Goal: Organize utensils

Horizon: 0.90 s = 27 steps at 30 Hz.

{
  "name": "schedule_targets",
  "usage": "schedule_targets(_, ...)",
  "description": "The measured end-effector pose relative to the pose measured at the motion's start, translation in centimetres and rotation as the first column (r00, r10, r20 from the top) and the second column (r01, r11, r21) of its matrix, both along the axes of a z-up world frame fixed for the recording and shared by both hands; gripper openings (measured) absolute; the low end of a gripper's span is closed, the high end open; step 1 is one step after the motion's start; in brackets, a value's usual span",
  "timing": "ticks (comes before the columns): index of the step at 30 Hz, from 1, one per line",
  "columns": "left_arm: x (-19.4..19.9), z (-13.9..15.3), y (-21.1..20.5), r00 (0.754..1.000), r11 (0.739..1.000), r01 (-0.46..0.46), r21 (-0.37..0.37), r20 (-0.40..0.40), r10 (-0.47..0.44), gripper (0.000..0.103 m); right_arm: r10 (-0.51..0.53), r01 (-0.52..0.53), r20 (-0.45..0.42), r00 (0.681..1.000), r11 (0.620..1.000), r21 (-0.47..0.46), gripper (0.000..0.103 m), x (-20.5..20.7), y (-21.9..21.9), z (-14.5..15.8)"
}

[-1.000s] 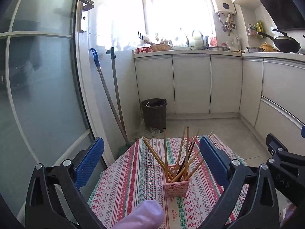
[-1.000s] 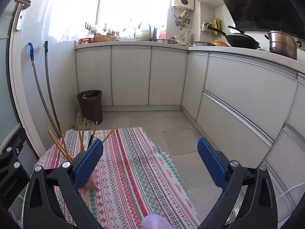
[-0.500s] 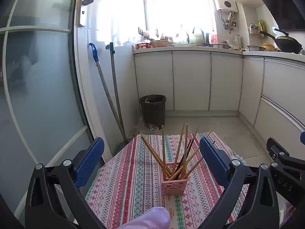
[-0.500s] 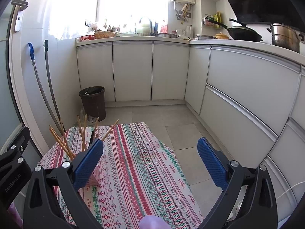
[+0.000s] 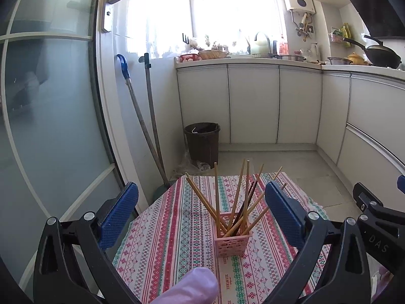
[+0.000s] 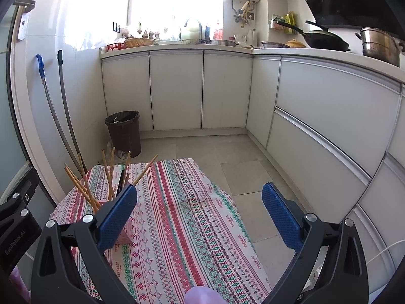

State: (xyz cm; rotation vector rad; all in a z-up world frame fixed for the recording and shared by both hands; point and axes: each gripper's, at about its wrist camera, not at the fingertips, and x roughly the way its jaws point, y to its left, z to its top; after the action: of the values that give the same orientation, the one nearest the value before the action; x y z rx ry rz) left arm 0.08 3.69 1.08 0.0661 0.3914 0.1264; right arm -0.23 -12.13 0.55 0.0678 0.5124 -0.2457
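Pink basket [image 5: 232, 240] of chopsticks [image 5: 236, 200], between left claw [image 5: 201, 212] pads

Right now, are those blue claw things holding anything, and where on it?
Nothing is held. Both the left gripper and right gripper are open and empty; the chopsticks stand in their pink basket.

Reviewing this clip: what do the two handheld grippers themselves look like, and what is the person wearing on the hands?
Both the left gripper and the right gripper have black angular frames with silver bolts and blue textured pads. White lettering marks their black bodies, reading "GenRobot.AI" on the left one. A lilac gloved fingertip shows at the bottom edge.
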Motion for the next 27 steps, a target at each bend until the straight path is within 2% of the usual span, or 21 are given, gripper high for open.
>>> schedule_targets(27, 0.12, -0.52, -0.17, 1.000, 1.000, -0.005, 0.002, -0.014, 0.005, 0.096, 0.001, 0.000, -0.021, 1.000, 1.000, 0.006, 0.096, 0.56, 0.16, -0.49)
